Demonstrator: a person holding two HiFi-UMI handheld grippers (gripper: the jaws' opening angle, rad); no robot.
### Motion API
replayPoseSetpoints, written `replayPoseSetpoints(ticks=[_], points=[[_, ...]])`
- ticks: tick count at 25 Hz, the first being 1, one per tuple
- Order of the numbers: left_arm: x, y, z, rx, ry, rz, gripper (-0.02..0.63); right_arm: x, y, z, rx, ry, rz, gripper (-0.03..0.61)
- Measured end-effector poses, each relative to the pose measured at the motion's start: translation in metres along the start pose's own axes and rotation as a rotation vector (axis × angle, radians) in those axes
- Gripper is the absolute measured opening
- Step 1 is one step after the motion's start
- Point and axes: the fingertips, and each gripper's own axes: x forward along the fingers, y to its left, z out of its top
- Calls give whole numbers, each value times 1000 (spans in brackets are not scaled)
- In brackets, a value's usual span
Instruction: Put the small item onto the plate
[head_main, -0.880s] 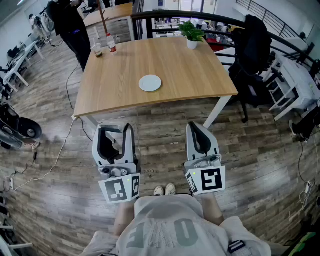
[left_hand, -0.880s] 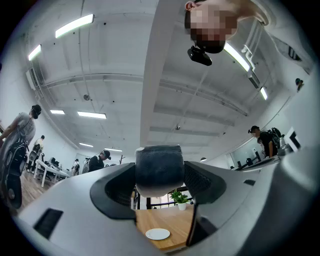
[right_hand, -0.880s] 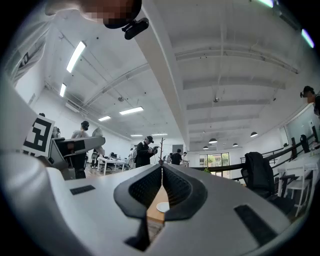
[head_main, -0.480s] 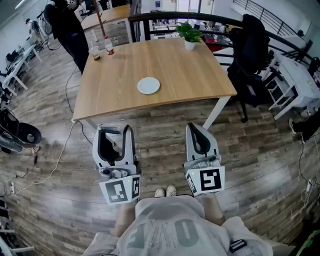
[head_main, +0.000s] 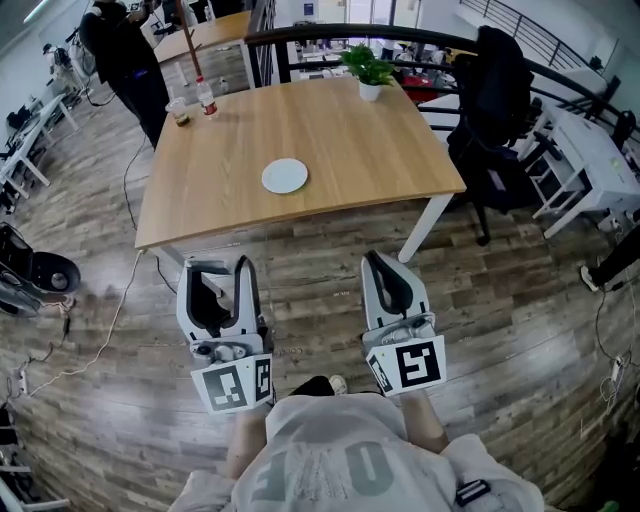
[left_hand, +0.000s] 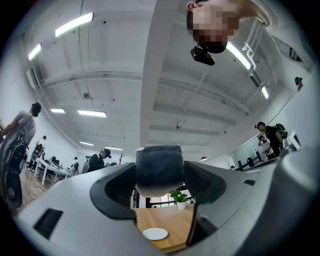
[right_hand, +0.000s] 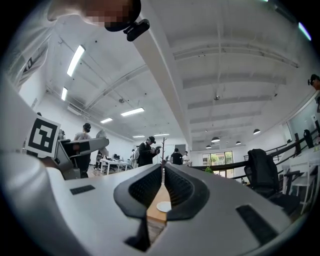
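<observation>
A white plate (head_main: 285, 176) lies near the middle of the wooden table (head_main: 350, 130), far ahead of both grippers. My left gripper (head_main: 215, 268) is held over the floor in front of the table, its jaws wide and shut on a small dark item with a pale underside (left_hand: 157, 167). In the head view the item (head_main: 215, 288) shows only partly between the jaws. The plate (left_hand: 155, 233) appears below the item in the left gripper view. My right gripper (head_main: 380, 262) hangs beside the left one, shut and empty, and the plate (right_hand: 163, 206) shows through the slit of its jaws.
A potted plant (head_main: 368, 68) stands at the table's far edge. A bottle (head_main: 205, 97) and a cup (head_main: 178, 110) stand at its far left corner, next to a person in black (head_main: 120, 50). A black chair (head_main: 500, 90) is at the right, and a cable (head_main: 110, 320) lies on the floor at the left.
The table and plate have drifted left in the head view, and both grippers sit slightly lower in it. Neither grip has changed.
</observation>
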Motion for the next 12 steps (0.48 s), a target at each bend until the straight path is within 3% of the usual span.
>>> replayPoseSetpoints(ticks=[12], points=[[13,-13,-18,8,18,12,305,6,-26,-26,38,37,8,20]])
